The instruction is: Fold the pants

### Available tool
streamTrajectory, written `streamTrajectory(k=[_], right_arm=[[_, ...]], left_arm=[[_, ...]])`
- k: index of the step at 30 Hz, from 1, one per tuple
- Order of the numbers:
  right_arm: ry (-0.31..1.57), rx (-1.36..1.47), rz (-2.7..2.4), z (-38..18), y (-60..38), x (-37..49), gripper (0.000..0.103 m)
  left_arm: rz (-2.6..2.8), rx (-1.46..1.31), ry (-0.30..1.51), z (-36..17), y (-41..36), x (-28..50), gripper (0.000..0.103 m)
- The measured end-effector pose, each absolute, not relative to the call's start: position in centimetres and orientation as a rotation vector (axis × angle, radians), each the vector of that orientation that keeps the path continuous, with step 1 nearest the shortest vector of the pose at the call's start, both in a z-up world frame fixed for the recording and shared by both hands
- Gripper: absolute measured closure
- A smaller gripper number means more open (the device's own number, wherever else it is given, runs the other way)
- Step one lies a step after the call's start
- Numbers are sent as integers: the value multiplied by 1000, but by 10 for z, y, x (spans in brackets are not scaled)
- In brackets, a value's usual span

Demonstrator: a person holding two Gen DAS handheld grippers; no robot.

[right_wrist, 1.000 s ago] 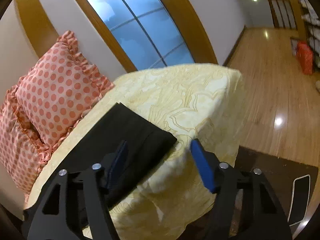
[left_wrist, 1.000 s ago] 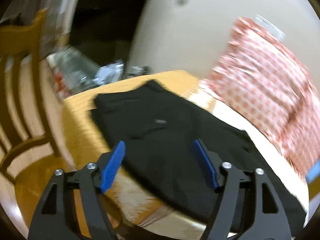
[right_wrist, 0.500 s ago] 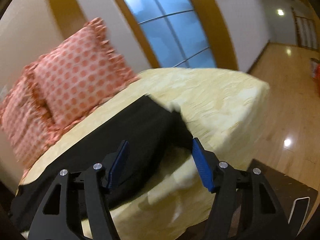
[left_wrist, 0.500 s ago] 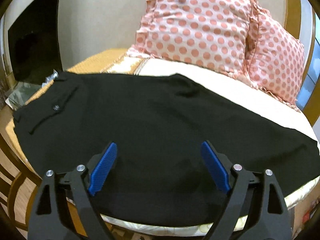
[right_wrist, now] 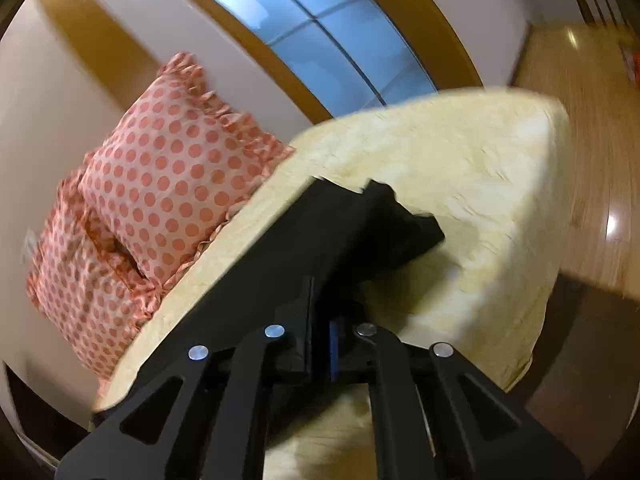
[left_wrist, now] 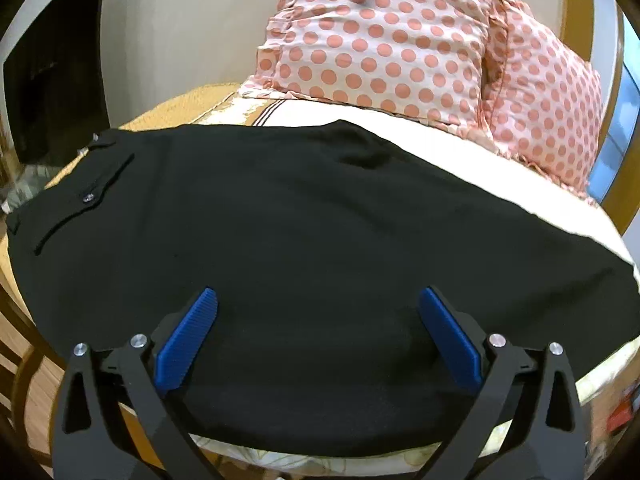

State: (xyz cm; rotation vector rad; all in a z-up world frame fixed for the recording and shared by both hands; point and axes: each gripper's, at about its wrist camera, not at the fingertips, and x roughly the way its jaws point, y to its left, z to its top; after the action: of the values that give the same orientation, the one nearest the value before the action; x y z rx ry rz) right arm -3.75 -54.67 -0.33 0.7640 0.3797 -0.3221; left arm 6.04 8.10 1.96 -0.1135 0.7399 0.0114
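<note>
the right gripper [right_wrist: 320, 344] is clenching the pants [left_wrist: 320, 260] hem toward two o'clock for folding, while the left gripper [left_wrist: 318, 336] is opening, empty, above the thigh.

Legible text, labels, brands, numbers, signs: none in either view. No print, tag or marking can be read on any surface shown.
</note>
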Motion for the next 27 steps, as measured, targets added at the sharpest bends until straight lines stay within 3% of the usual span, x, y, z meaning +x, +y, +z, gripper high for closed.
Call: streamTrajectory(k=[4,9,13,17,24,27], right_arm=[[360,638,-151,51,-490,-2,97],[422,471,314,96,-337,59,97],[658,242,627,61,-196,82,98],[805,126,642,19,-143,88,98],[662,173,595,53,-138,89,98],[726,35,647,40,-106,84,98]], left_arm=[[3,-119,721,18,83,58,2],[-1,-131,706,18,83,57,2],[-15,-185,708,22,90,54,2],[-47,-253,708,30,105,41,2],[76,-307,618,47,152,18,2],[128,-360,588,52,175,14,2]])
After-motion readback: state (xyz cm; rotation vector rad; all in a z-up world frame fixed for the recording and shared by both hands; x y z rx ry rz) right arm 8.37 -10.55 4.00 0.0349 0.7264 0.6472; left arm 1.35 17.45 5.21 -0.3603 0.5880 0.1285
